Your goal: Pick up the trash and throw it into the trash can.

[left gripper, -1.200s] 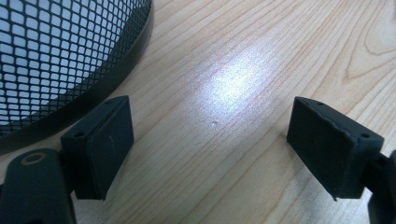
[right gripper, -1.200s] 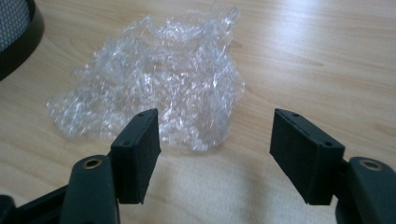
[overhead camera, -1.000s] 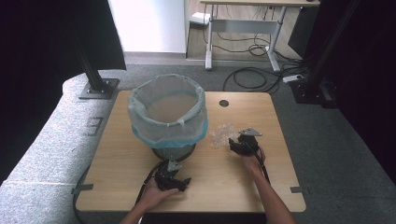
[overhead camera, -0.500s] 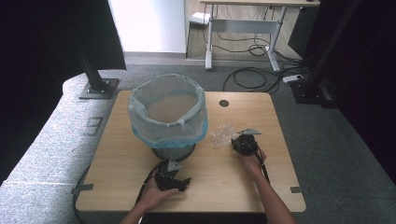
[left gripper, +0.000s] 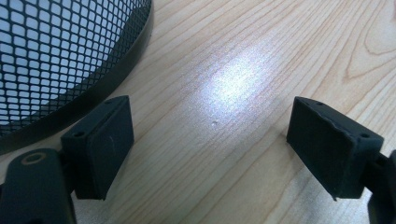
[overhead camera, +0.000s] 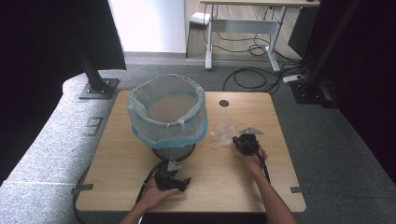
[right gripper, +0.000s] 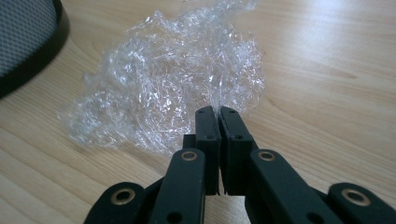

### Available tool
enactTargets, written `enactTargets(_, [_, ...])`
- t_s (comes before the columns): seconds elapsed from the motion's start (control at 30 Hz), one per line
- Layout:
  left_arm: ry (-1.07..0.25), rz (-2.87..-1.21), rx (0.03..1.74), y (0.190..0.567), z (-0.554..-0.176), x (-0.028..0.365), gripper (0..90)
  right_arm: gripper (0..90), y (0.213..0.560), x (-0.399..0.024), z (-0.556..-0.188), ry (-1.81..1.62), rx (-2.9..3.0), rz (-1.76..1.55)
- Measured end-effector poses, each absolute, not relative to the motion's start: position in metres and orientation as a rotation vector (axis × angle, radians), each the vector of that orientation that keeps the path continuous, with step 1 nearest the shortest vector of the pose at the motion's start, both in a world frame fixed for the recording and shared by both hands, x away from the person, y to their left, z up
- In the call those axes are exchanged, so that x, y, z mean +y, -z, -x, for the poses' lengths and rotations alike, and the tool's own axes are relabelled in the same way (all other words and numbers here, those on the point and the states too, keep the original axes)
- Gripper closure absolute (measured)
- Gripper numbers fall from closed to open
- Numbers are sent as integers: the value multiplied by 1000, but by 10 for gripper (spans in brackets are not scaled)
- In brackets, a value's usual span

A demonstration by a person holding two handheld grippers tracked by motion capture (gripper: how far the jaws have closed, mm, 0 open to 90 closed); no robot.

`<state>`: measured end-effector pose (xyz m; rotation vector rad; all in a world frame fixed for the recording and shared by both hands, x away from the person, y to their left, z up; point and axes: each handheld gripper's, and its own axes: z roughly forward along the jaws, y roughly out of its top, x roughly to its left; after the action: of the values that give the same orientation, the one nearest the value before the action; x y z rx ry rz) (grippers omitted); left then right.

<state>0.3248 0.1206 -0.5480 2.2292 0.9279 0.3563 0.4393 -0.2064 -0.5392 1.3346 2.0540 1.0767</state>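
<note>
- No brand, label or readable writing shows on any object in the three views.
- Count: one mesh bin, one crumpled clear plastic wrap, two grippers, one wooden table.
- The left gripper rests low on the table in the person's left hand, just in front of the bin's base. In the left gripper view its jaws stand wide apart with bare wood between them, and the bin's black mesh wall curves just beyond the left jaw.
- The right gripper is held in the person's right hand, to the right of the bin. In the right gripper view its jaws are pressed together, their tips at the near edge of the wrap; a thin fold of film appears caught between them.
- The wrap lies on the table directly ahead of the right gripper, between it and the bin's dark base.
- The bin is lined with a pale blue bag folded over its rim.
</note>
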Motion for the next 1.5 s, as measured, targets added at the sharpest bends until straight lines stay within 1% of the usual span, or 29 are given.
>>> enactTargets(0.5, [-356, -2230, 928, 548, -325, 121, 148, 866, 503, -226, -412, -1211, 1984, -1337])
enactTargets(0.9, [-362, -2232, 927, 548, -325, 121, 148, 866, 475, -237, -398, -1308, 1877, -1326])
enactTargets(1.1, [-358, -2228, 929, 548, -325, 121, 148, 866, 462, -237, -392, -1362, 1849, -1305])
enactTargets(1.2, [-359, -2226, 930, 548, -325, 120, 148, 866, 450, -233, -388, -1400, 1838, -1260])
enactTargets(1.5, [-360, -2224, 930, 548, -325, 120, 148, 866, 433, -228, -380, -1457, 1819, -1209])
